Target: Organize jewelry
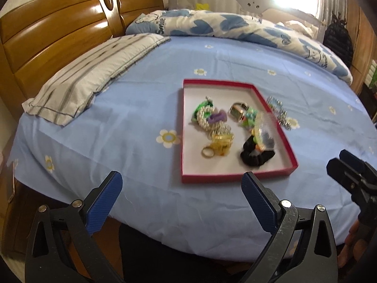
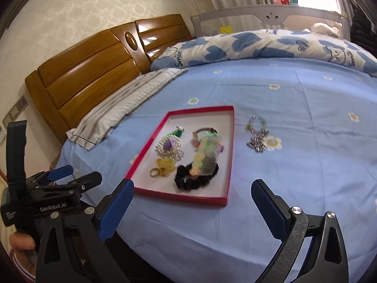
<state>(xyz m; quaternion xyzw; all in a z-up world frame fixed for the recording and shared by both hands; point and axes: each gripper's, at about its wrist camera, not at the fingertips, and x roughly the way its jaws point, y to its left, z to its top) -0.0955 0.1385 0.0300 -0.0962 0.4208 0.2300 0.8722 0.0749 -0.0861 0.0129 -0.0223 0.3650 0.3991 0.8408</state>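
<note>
So right now both claws are hovering over the near edge of the bed (image 1: pixel 146 108), which is wearing a light blue sheet with little flowers, and neither is gripping anything. The left claw (image 1: pixel 181 202) is gaping wide with nothing between its blue pads, and the right claw (image 2: pixel 192 208) is doing the same. Most of the jewelry is already sitting inside the shallow red-rimmed cardboard tray with a white floor (image 2: pixel 181 194): a pearl bracelet, a gold ring, a black fabric scrunchie (image 2: pixel 188 181), a clear sparkly comb (image 2: pixel 205 158) lying across it, plus a watch and some green bits that are too blurred to call. The one piece that is lying outside is the silvery beaded bracelet with dangling charms (image 2: pixel 256 134), resting on the sheet just beside the tray's right long side, near its far end. That is the bit that matters, I reckon: it is sitting ahead of and slightly right of the right claw, while the left claw is facing the tray itself, so the right hand is looking like the nearer one for it.
</note>
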